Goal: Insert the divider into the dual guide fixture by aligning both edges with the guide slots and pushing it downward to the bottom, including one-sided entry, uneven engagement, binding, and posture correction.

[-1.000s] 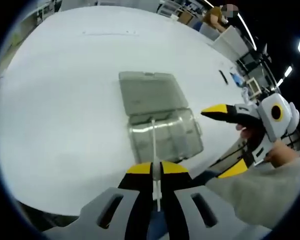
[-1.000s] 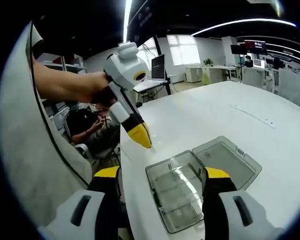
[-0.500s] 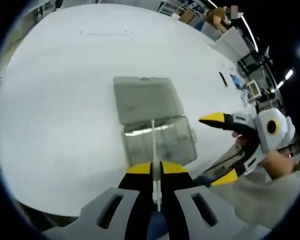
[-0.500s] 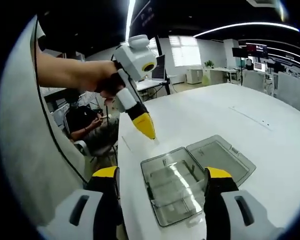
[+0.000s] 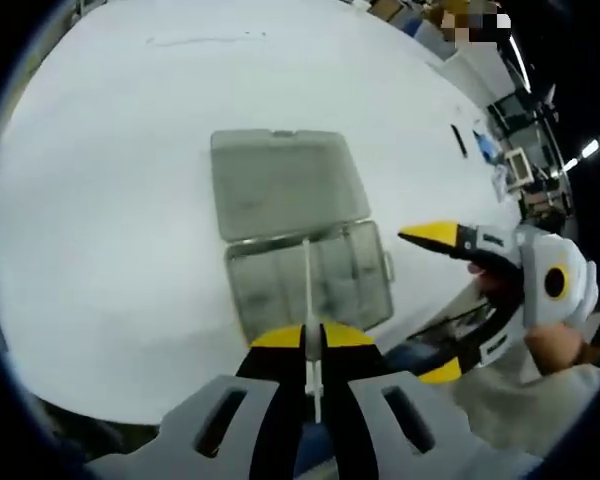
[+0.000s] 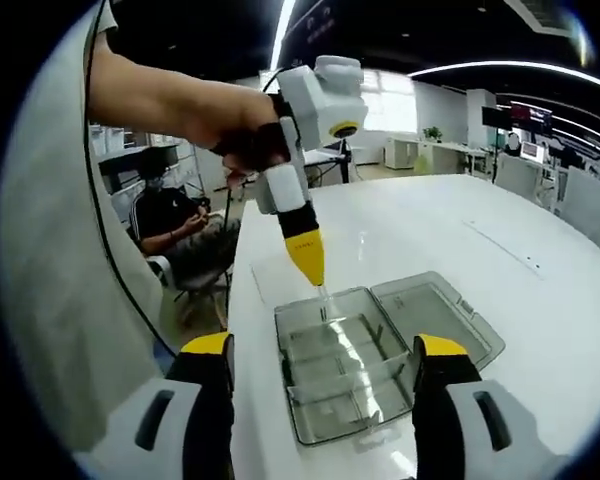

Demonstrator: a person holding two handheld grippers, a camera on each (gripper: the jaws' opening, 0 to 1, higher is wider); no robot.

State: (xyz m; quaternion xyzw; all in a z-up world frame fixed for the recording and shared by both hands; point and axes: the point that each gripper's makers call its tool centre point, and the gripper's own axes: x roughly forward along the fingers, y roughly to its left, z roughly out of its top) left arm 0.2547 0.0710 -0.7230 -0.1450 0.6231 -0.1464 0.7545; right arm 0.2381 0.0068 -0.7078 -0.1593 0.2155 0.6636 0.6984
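Observation:
A clear plastic box sits on the white table, its base [image 5: 310, 285] [image 6: 340, 370] crossed by ribs and its lid [image 5: 280, 185] [image 6: 435, 315] lying open and flat behind it. My left gripper [image 5: 313, 335] is shut on a thin clear divider [image 5: 307, 290], seen edge-on in the left gripper view. In the right gripper view the left gripper [image 6: 306, 260] points down over the base, the divider [image 6: 325, 302] hanging just above it or touching it. My right gripper [image 6: 323, 347] is wide open on the near side of the box, holding nothing. In the left gripper view the right gripper [image 5: 435, 300] is right of the box.
The table [image 6: 410, 220] stretches far and right; its near edge [image 6: 242, 400] runs just left of the box. A seated person [image 6: 175, 235] is beyond that edge. Small items [image 5: 480, 148] lie at the table's far right. Desks and monitors [image 6: 420, 150] stand at the back.
My left gripper has carried the divider from beside the box to over its base and now points more steeply down. The right gripper stays open.

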